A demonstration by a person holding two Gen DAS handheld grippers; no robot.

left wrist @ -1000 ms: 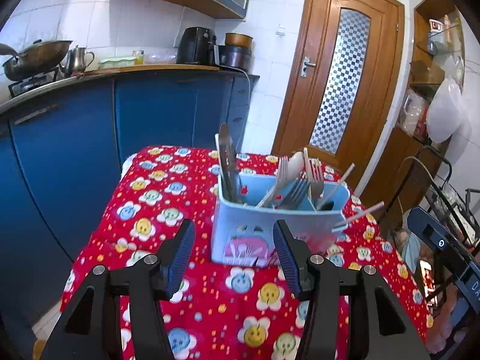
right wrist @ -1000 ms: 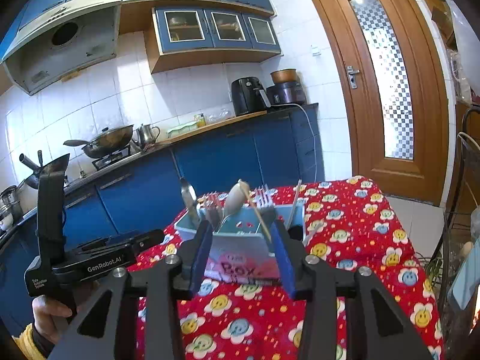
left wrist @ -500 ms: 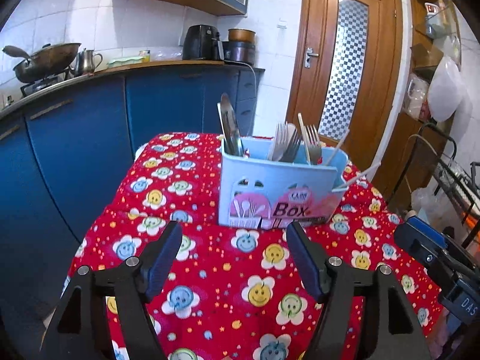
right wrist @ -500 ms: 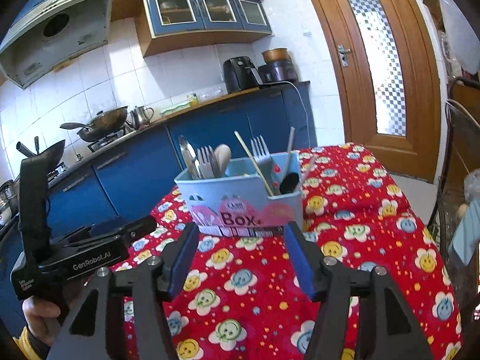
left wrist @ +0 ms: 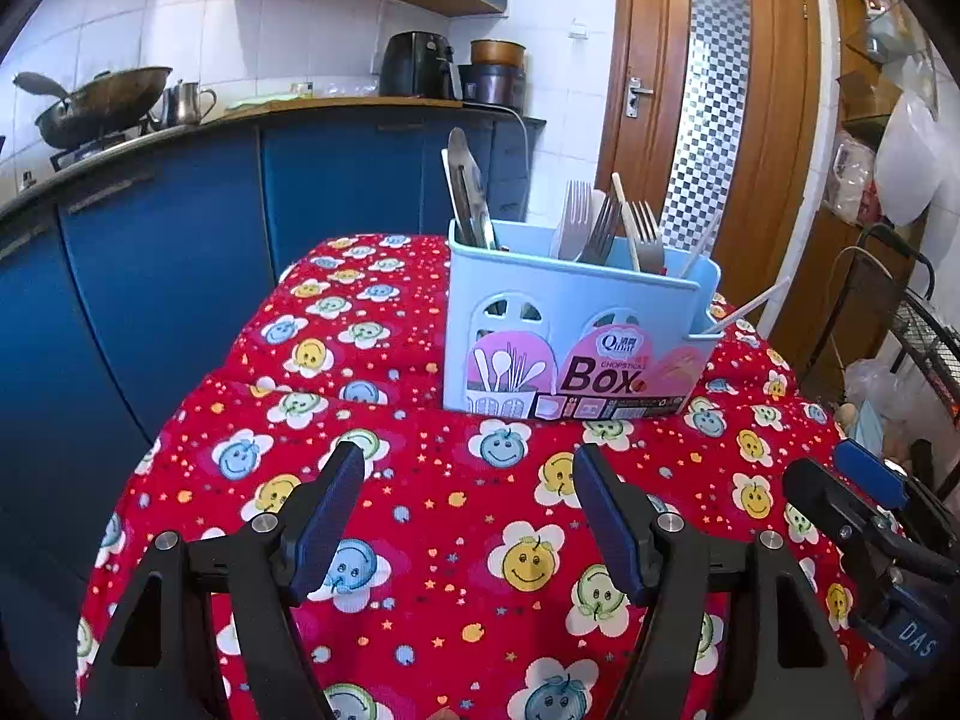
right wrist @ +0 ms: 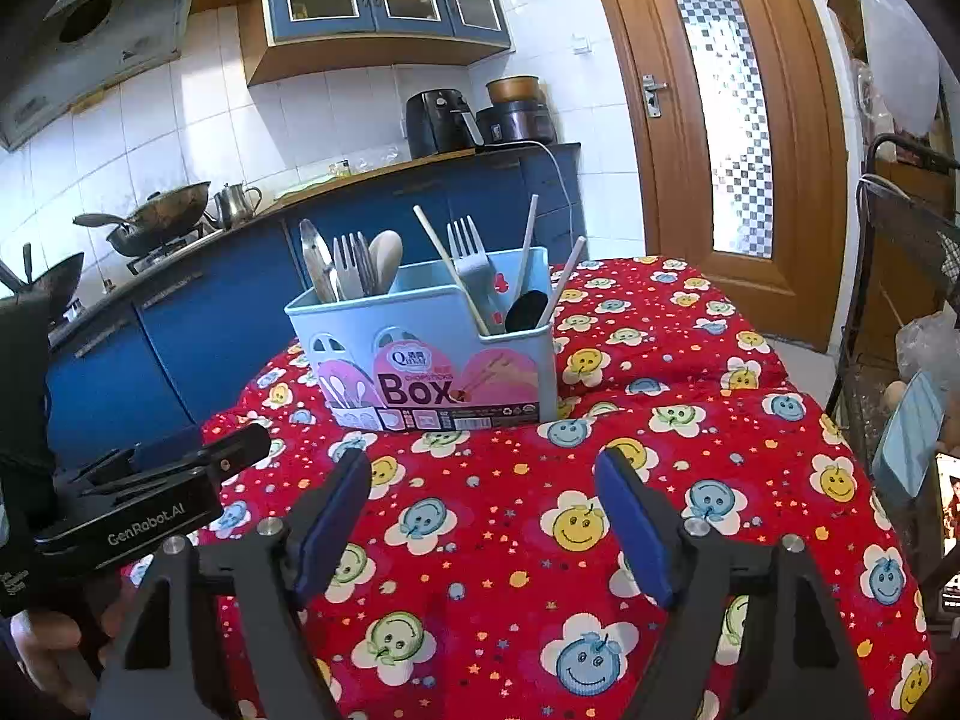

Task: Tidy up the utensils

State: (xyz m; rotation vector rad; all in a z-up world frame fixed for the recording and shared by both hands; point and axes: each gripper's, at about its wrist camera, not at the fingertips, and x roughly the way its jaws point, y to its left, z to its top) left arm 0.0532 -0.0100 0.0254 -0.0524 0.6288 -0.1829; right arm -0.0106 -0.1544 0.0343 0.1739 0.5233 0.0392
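Observation:
A light blue utensil box [left wrist: 570, 336] labelled "Box" stands on the red smiley tablecloth [left wrist: 456, 516]; it also shows in the right wrist view [right wrist: 432, 360]. It holds forks [left wrist: 591, 228], a metal spatula [left wrist: 468, 192], a wooden spoon [right wrist: 384, 261] and chopsticks [right wrist: 450, 270]. My left gripper [left wrist: 468, 510] is open and empty, low over the cloth in front of the box. My right gripper [right wrist: 480, 516] is open and empty, also in front of the box.
Blue kitchen cabinets [left wrist: 180, 252] run along the left and back, with a wok [left wrist: 102, 102] and a kettle on the counter. A wooden door [left wrist: 714, 120] stands behind. A wire rack [right wrist: 906, 252] and chair stand at the table's right edge.
Both grippers have drawn back from the box and dropped lower over the cloth. The box now stands farther ahead of the fingers. Both stay open and empty.

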